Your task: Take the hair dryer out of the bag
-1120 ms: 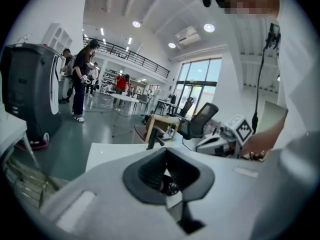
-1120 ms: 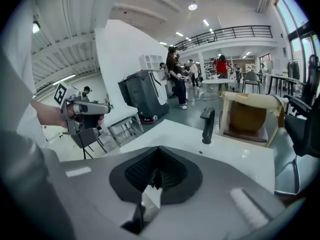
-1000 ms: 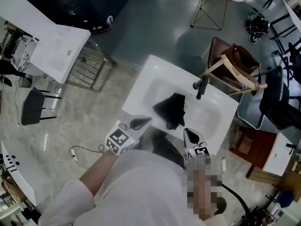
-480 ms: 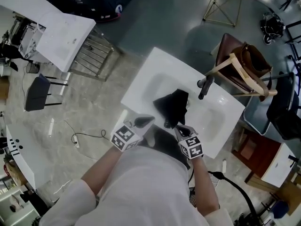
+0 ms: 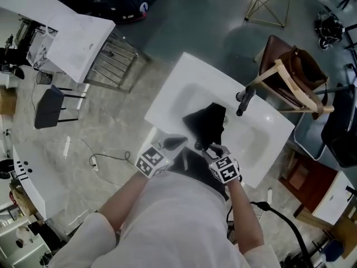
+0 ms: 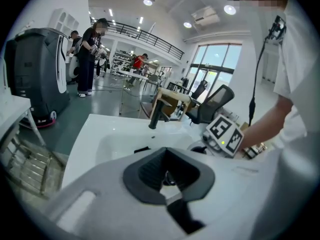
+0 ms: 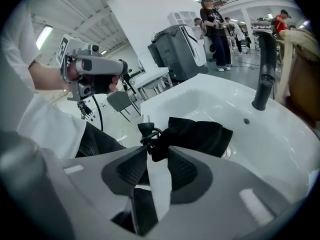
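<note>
A limp black cloth bag (image 5: 207, 124) lies in a glossy white basin (image 5: 179, 85).

Right gripper (image 5: 205, 148) sank, seemingly reaching bag (image 5: 207, 121).

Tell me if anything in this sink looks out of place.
Yes: a black bag lies crumpled in the basin of the white sink, with a power plug poking out of the end nearer the person. Something electrical lying in a washbasin is odd. Nothing looks spilled or broken.
</note>
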Tool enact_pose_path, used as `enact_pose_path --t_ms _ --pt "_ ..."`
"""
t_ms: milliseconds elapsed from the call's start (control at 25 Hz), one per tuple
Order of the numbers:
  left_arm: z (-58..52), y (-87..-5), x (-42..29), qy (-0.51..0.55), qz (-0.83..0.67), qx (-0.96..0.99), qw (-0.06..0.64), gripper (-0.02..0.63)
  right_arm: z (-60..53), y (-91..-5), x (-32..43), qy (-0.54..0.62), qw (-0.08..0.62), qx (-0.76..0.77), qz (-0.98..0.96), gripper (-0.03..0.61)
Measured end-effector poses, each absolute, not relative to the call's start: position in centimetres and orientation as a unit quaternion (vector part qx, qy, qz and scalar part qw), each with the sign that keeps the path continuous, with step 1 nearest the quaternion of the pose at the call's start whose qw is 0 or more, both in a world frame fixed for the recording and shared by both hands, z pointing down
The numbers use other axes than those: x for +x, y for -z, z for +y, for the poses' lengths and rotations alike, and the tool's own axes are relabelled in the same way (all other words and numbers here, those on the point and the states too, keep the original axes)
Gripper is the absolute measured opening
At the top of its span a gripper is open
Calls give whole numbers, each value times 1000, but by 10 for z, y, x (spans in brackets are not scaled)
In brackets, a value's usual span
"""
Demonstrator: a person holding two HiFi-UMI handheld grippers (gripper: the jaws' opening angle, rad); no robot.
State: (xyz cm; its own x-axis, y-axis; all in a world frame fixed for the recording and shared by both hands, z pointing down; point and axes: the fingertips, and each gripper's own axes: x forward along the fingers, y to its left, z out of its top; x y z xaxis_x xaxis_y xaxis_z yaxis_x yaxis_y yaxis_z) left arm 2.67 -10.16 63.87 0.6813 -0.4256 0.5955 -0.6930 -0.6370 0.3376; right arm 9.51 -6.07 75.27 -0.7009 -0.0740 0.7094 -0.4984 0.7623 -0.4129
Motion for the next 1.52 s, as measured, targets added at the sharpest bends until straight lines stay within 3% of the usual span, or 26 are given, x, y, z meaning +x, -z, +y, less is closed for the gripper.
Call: enact_pose_path --t_ms 320,760,1040,1160,1520 --pt "-99 -644 16 -249 -314 870 286 0 -66 -754 91 -300 353 172 -869 35" --pt "-106 -680 27 -287 -227 855 366 0 -86 -761 103 -327 357 248 -839 26" --pt "-108 -718 36 -307 -191 802 475 2 -97 -770 109 -358 359 294 -810 26" --pt "-109 -734 40 -309 -177 771 528 57 -99 -771 110 -370 356 307 -801 26" --pt "-123 -766 54 -303 -160 691 636 101 -105 -775 113 -371 356 340 -788 26"
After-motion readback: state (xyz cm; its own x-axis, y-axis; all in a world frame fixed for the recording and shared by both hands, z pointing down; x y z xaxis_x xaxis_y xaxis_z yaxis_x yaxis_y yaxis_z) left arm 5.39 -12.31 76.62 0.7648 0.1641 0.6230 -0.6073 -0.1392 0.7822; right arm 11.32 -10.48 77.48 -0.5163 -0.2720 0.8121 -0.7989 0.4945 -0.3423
